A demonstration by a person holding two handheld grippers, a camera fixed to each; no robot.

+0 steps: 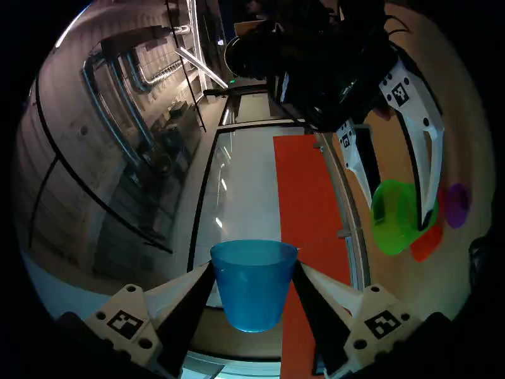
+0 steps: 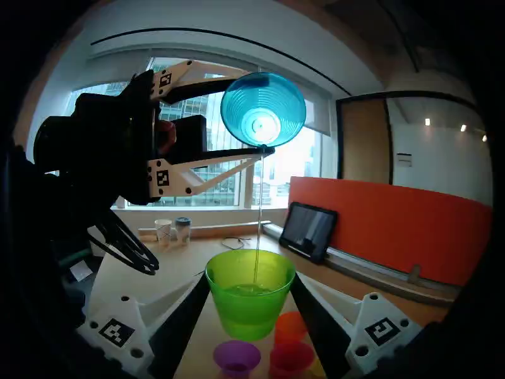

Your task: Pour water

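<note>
My left gripper [image 1: 254, 294] is shut on a blue cup [image 1: 254, 289], tipped on its side. In the right gripper view that blue cup [image 2: 263, 108] hangs high, mouth toward the camera, held by the left gripper [image 2: 252, 110]. A thin stream of water [image 2: 258, 208] falls from it into the green cup [image 2: 250, 300], which holds some water. My right gripper [image 2: 250, 303] is shut on the green cup and keeps it upright. In the left gripper view the green cup [image 1: 396, 216] sits between the right gripper's white fingers [image 1: 429, 145].
Purple [image 2: 236, 357], orange [image 2: 291, 327] and red [image 2: 291, 360] cups stand on the wooden table [image 2: 136, 268] below the green cup. A tablet [image 2: 308, 230] leans near an orange partition [image 2: 404, 221]. Two small cups [image 2: 172, 230] stand by the window.
</note>
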